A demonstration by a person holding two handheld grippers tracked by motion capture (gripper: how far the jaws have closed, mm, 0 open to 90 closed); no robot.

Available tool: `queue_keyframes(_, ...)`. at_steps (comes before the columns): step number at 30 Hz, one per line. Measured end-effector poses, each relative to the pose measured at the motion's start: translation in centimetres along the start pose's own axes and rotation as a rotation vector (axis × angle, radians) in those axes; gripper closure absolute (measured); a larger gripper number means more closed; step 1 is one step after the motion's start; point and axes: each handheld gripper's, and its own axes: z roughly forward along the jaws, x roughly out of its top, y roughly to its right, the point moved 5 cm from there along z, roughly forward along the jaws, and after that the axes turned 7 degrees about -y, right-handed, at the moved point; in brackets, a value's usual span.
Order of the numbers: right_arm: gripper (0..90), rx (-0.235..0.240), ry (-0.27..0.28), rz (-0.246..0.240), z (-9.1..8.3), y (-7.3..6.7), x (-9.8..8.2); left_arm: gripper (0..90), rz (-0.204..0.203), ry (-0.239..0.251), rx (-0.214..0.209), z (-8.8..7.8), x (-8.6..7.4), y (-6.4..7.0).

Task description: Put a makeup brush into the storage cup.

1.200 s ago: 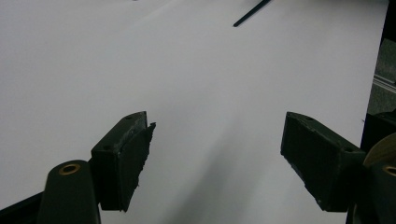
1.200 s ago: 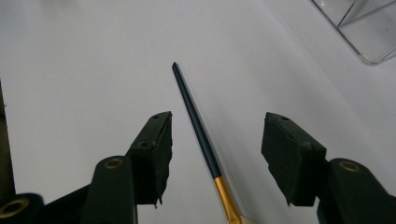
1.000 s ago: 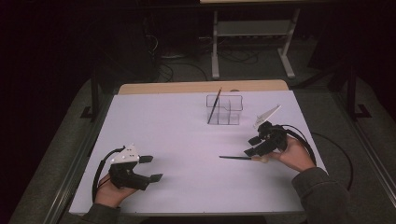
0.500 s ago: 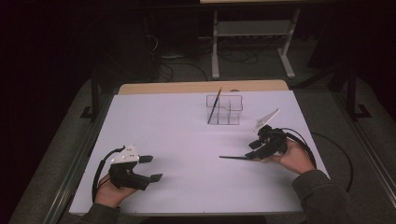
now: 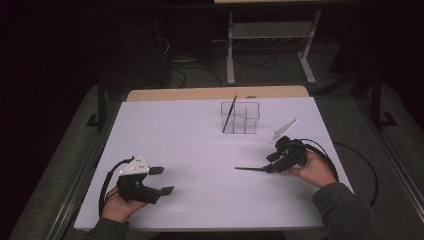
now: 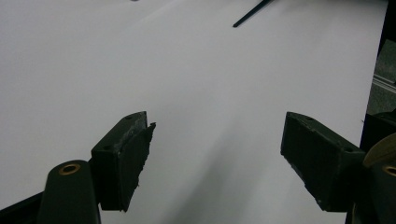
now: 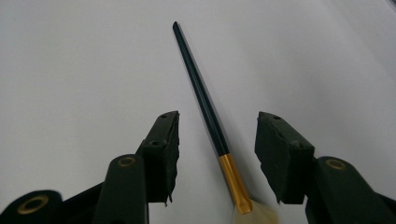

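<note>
A thin paintbrush (image 5: 250,169) with a dark handle, a gold ferrule and pale bristles lies flat on the white table (image 5: 190,130). My right gripper (image 5: 272,162) is low over its bristle end, pointing left. In the right gripper view the brush (image 7: 205,105) runs up between the two pads of the gripper (image 7: 218,135) without touching either. These jaws have just been closing and stand open around it. My left gripper (image 5: 162,180) rests at the front left, open and with nothing in it (image 6: 215,140). The brush's handle tip (image 6: 252,11) appears far off in the left gripper view.
A clear divided organizer (image 5: 240,117) stands at the middle back of the table with another dark brush (image 5: 229,114) leaning in it. A metal stand (image 5: 270,45) and cables lie on the dark floor beyond.
The right gripper has settled slightly lower over the brush's bristle end, and its jaws look narrower. The left gripper and the brush have not moved.
</note>
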Motion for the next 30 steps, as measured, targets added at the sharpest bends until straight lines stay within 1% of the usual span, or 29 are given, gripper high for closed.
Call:
queue_keyframes(6,51.8,0.001,-0.009,-0.015,0.2,-0.1,0.0,23.1,0.004,-0.001,-0.001,0.0,0.0,0.0)
queue_keyframes(7,51.9,0.002,-0.017,-0.011,0.2,-0.1,0.0,23.1,0.004,-0.001,-0.001,0.0,0.0,0.0)
queue_keyframes(13,54.2,-0.004,-0.019,-0.028,0.5,-0.2,0.0,23.2,-0.003,0.001,-0.002,0.0,0.0,0.0)
queue_keyframes(17,55.4,-0.004,-0.031,-0.029,0.6,-0.2,0.0,23.2,0.005,-0.001,-0.001,0.0,0.0,0.0)
queue_keyframes(21,56.5,-0.004,-0.038,-0.028,0.8,-0.2,-0.1,23.2,0.000,0.000,-0.001,0.0,0.0,0.0)
queue_keyframes(26,59.3,-0.012,-0.060,-0.032,1.1,-0.2,-0.2,23.1,0.003,-0.001,-0.002,0.0,0.0,0.0)
queue_keyframes(29,60.2,-0.017,-0.064,-0.034,1.3,-0.1,-0.3,23.2,0.005,-0.001,-0.003,0.0,0.0,0.0)
queue_keyframes(30,60.7,-0.016,-0.069,-0.028,1.3,-0.1,-0.3,23.2,0.005,-0.001,-0.003,0.0,0.0,0.0)
